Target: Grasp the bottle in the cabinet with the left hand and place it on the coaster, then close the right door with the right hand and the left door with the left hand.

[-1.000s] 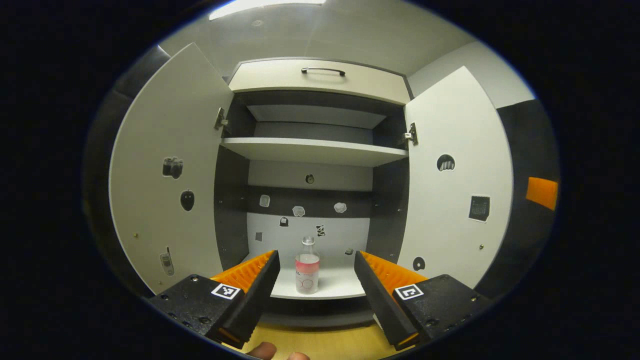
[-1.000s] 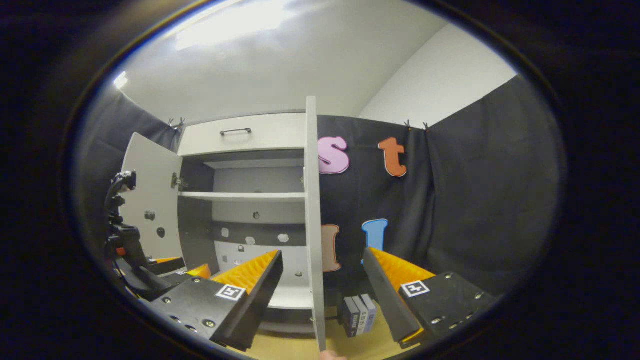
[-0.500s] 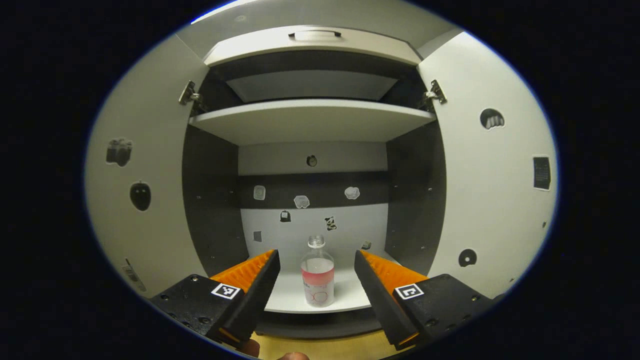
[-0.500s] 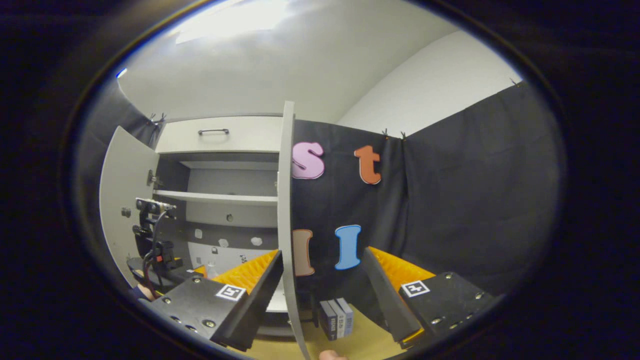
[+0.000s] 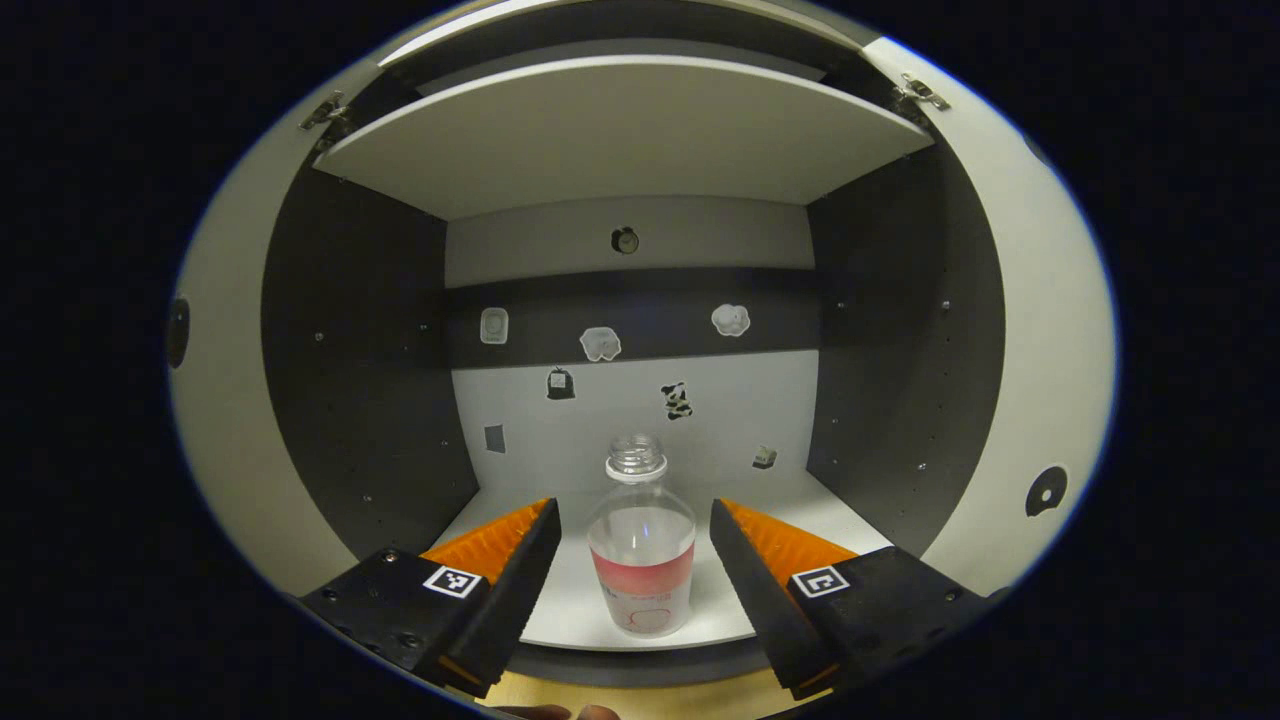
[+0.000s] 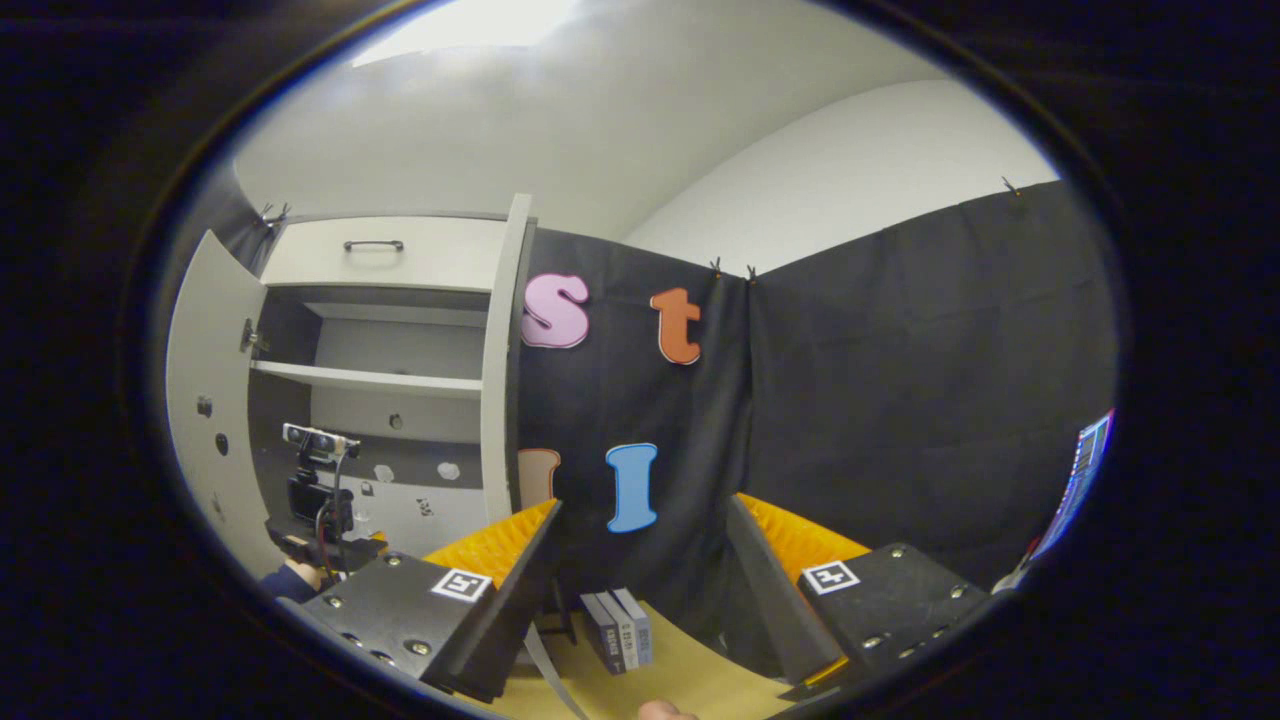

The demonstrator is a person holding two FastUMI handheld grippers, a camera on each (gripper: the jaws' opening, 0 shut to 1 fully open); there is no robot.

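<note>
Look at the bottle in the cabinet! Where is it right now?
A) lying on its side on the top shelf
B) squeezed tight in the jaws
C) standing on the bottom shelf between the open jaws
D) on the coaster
C: the bottle stands upright on the bottom shelf, with a gap to each finger of the left gripper.

A ceiling light [image 6: 470,20] glares overhead, leaving the cabinet [image 5: 360,350] interior dim and its side walls dark, while fisheye bending curves the edges and the far stickers [image 5: 600,343] look perhaps slightly soft.
</note>
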